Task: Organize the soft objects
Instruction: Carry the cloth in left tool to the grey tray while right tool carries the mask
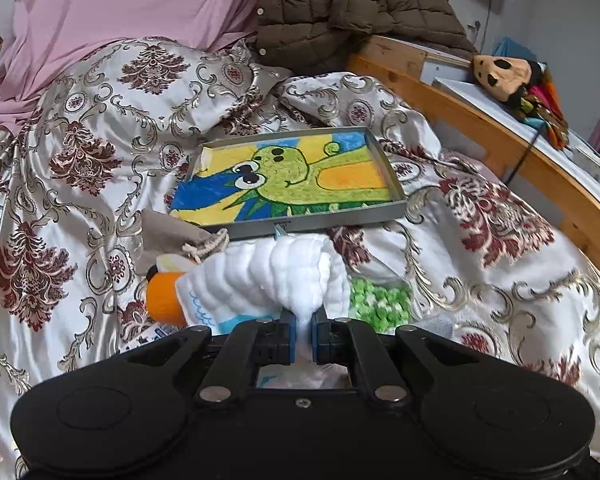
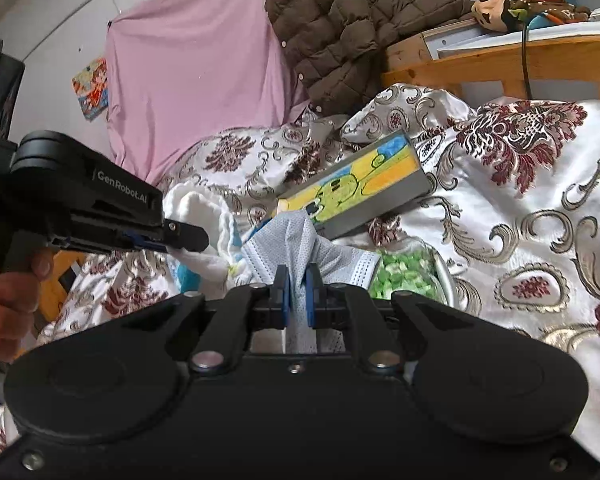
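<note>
White quilted cloth (image 1: 284,276) is pinched in the left gripper (image 1: 303,332) above the satin bedspread (image 1: 80,184), near the framed dinosaur drawing (image 1: 296,184), while to its right the right gripper (image 2: 296,292) is clamped on a pale blue face mask (image 2: 300,240).

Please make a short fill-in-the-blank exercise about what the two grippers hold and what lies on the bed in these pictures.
1. The left gripper is shut on a white ____.
2. The right gripper is shut on a pale blue face ____.
3. The dinosaur drawing lies in a grey ____ on the patterned bedspread.
4. A quilted jacket of ____ colour hangs behind the bed.

Missing words: cloth; mask; tray; brown
</note>
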Tool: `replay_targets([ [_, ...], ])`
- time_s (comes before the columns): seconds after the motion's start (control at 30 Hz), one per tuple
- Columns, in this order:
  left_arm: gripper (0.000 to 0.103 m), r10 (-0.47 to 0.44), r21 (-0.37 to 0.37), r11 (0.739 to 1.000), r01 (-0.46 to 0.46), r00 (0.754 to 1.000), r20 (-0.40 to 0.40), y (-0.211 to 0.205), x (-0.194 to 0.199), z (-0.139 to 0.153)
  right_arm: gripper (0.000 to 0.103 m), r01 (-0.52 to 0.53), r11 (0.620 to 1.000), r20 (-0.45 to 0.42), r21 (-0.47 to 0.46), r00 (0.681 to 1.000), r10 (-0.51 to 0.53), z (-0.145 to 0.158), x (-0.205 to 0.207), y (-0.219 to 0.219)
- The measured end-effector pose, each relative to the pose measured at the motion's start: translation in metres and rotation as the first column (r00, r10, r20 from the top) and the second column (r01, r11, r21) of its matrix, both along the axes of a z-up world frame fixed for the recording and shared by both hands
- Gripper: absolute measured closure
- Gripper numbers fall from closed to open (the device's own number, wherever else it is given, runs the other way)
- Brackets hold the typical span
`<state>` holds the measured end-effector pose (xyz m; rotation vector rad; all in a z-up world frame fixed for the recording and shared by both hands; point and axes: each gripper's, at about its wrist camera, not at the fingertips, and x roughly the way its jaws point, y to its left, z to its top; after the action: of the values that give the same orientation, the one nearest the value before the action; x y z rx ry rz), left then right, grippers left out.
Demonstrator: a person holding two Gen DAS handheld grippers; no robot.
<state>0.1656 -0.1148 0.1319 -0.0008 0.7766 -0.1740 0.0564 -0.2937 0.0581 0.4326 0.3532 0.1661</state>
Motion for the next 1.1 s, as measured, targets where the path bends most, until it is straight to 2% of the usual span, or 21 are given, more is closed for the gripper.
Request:
replay_targets([
  [0.2,0.096,-0.011,0.039,0.999,0.010,0.999,0.034,-0.004,0.029,0.007,0.100,0.036,0.999,0.055,0.013,0.998,-0.036,0.003,0.029,-0.004],
  [0.43,0.096,-0.103,0.050,0.994,0.098,0.989,0.102,-0.008,0.080,0.009,0.100,0.083,0.996,0.139,0.017,0.987,-0.084,0.005,0.092,-0.010],
  [0.63,0.096,-0.125,-0.052,0.989,0.136,0.977,0.172,0.005,0.158,-0.015,0.100,0.110,0.993,0.187,0.033,0.976,-0.114,0.002,0.146,-0.026],
  [0.77,0.096,-0.121,-0.098,0.985,0.142,0.973,0.195,0.014,0.212,-0.037,0.100,0.135,0.990,0.180,0.039,0.974,-0.139,-0.001,0.180,-0.035],
  [0.9,0.096,-0.113,-0.100,0.986,0.132,0.978,0.177,0.018,0.253,-0.049,0.100,0.155,0.987,0.145,0.034,0.977,-0.158,-0.009,0.204,-0.039],
  [1.1,0.096,-0.151,-0.046,0.987,0.156,0.984,0.097,0.006,0.284,-0.047,0.100,0.169,0.983,0.102,0.072,0.979,-0.176,-0.016,0.225,-0.055],
])
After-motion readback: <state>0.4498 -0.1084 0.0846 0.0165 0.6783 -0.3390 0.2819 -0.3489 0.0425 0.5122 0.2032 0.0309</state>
